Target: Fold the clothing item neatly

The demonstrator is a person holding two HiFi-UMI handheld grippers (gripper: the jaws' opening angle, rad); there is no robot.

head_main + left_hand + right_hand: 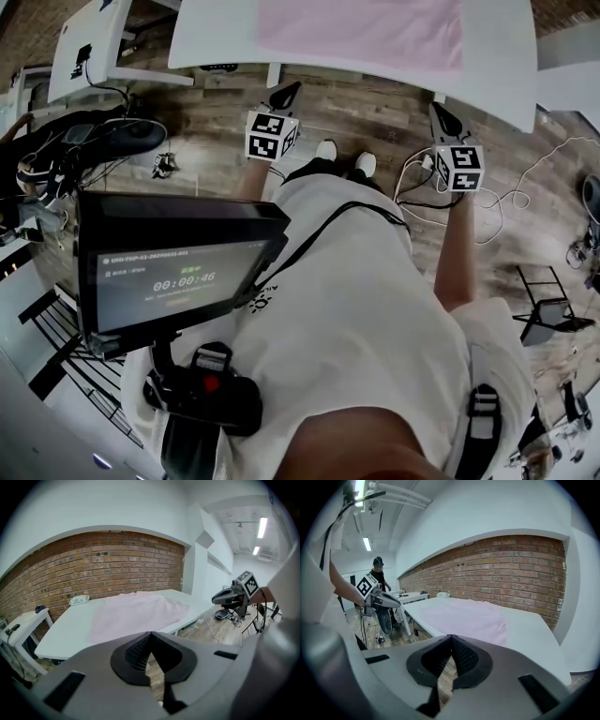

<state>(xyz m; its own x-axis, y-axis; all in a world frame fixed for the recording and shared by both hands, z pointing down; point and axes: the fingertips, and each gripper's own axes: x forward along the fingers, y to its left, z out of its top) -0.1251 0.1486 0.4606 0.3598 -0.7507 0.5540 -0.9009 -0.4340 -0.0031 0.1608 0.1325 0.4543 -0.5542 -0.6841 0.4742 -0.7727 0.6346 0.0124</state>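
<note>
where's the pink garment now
The pink garment lies on the white table at the top of the head view, right of centre, beyond the left hand-held gripper and right hand-held gripper.

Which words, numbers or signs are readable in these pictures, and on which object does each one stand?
"00:00:46": timer on the screen.
Other lines on that screen: too blurred to read.
Left cube and right cube: black and white square patterns only, no letters or numbers.
Both gripper views: no text is readable.

closed tool [450, 639] faces pink garment [464, 618] on table [529, 630].
</note>
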